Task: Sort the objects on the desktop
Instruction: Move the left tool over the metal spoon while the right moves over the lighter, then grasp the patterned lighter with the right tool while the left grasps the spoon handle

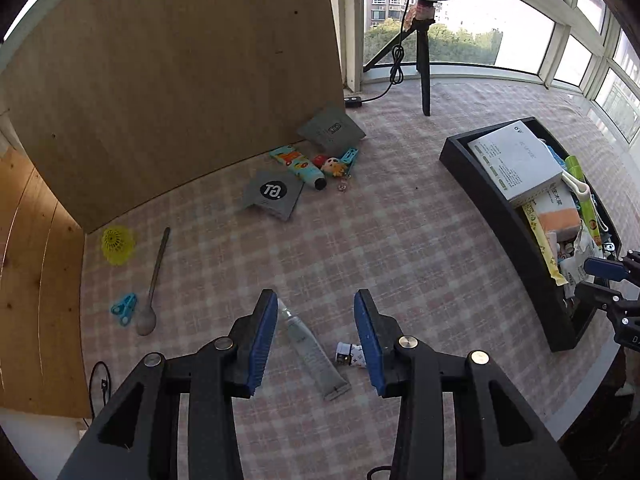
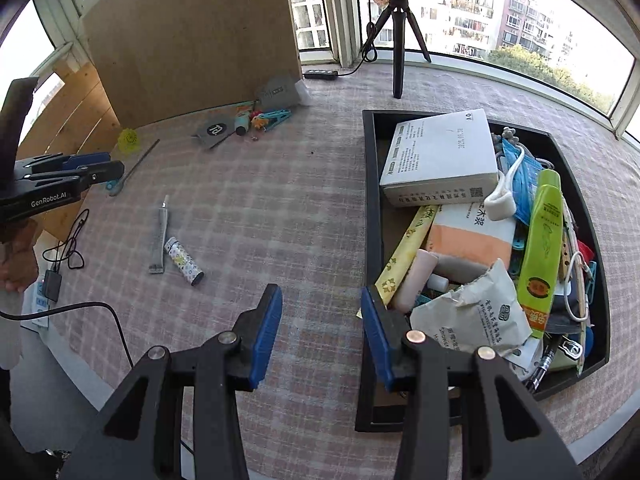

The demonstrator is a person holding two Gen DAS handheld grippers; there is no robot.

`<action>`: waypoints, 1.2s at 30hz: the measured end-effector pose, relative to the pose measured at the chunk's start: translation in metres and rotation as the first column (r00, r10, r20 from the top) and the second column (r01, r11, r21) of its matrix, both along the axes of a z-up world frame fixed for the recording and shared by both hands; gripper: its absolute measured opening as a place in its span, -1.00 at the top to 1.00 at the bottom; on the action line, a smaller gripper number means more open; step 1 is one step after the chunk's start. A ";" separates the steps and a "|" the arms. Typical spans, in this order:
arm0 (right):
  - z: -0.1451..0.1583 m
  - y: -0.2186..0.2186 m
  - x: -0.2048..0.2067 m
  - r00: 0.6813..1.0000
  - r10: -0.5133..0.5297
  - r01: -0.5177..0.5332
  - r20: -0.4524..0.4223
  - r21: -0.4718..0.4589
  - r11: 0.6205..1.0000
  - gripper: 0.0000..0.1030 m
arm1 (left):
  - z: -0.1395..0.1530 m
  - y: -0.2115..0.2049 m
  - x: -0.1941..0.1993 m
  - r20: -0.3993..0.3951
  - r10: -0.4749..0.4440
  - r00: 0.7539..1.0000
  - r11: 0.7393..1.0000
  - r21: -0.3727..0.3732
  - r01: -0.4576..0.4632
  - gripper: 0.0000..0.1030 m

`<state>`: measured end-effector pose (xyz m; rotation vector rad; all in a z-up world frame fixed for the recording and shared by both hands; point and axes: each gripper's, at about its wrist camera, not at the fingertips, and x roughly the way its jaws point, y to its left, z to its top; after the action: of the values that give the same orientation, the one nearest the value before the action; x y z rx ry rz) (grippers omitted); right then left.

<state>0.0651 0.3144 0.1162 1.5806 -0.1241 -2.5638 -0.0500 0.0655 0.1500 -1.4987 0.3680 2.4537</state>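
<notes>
Nearest, left gripper [image 1: 316,340] spread and empty, hovering tilted down over a grey tube [image 1: 314,354] lying flat on the checked cloth [image 1: 400,240], small patterned cylinder [image 1: 352,355] just beside it; probably lined up for the next pick. Right gripper [image 2: 322,334] likewise spread, holding nothing, straddling the near wall of the black tray [image 2: 370,216], likely just clear of a drop-off. Further out, spoon [image 1: 154,280], blue clip [image 1: 125,309] and yellow shuttlecock [image 1: 118,245] loose by the wooden board [image 1: 180,80], more clutter beyond. Tray heaped: white box [image 2: 440,156], green bottle [image 2: 540,248]. Right view alone showing tray contents fully; left view alone showing tube between the jaws.
</notes>
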 end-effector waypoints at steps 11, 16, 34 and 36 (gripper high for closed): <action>-0.033 -0.102 -0.040 0.986 0.155 -0.159 0.064 0.053 0.986 0.21 | -0.054 -0.120 -0.031 0.075 0.168 0.983 0.984 -0.066 -0.163 0.19; -0.058 -0.146 -0.053 0.959 0.255 -0.267 0.123 0.090 0.960 0.21 | -0.076 -0.150 -0.061 0.120 0.182 0.976 0.981 -0.087 -0.173 0.06; -0.100 -0.190 -0.092 0.912 0.338 -0.381 0.234 0.175 0.908 0.20 | -0.132 -0.169 -0.139 0.215 0.173 0.961 0.981 -0.125 -0.148 0.05; -0.101 -0.192 -0.094 0.907 0.348 -0.391 0.239 0.165 0.906 0.20 | -0.133 -0.167 -0.140 0.224 0.159 0.962 0.984 -0.116 -0.136 0.05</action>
<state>-0.0286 0.1223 0.0157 1.7378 0.4055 -2.1737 -0.1897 -0.1011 0.0169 -1.8965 0.3483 2.3619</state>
